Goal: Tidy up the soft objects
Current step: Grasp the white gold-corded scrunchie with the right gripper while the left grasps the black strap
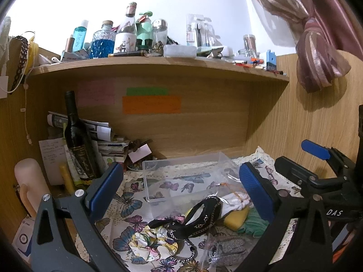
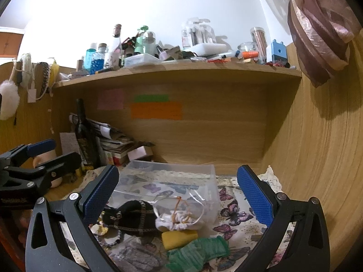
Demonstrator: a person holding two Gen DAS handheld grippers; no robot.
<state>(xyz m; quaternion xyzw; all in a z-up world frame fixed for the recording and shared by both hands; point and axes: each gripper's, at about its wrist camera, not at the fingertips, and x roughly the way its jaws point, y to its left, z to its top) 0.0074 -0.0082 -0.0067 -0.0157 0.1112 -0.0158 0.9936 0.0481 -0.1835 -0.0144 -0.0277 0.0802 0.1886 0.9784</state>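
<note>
Your desk (image 2: 295, 158) is a wooden alcove, and the butterfly-print cloth (image 2: 236, 213) spread over its floor carries everything that matters. Take the clear plastic box (image 2: 172, 176) as your landmark: it sits on the cloth toward the back wall, with no soft object inside that you can see.

Your left hand-held gripper (image 1: 181, 195) has its blue-padded jaws spread wide and grips nothing; it hangs over the pile just in front of the box. Your right hand-held gripper (image 2: 179, 195) is likewise wide apart and bare, framing the box's front edge.

To the box's left stands a dark wine bottle (image 1: 78, 140) against a stack of papers (image 1: 106, 140).

The soft things lie heaped in front of the box. The black chain-trimmed pouch (image 2: 131, 219) sits at its front left corner. The white drawstring bag (image 2: 179, 222) touches the box's front wall, with a thin wire loop over it. The floral scrunchie (image 1: 152, 242) lies further forward and to the left. The green knitted piece (image 2: 199, 251) lies forward of the bag, touching the yellow sponge (image 2: 179, 238), which lies between it and the bag. A grey glittery piece (image 1: 226, 251) lies nearest you.
</note>
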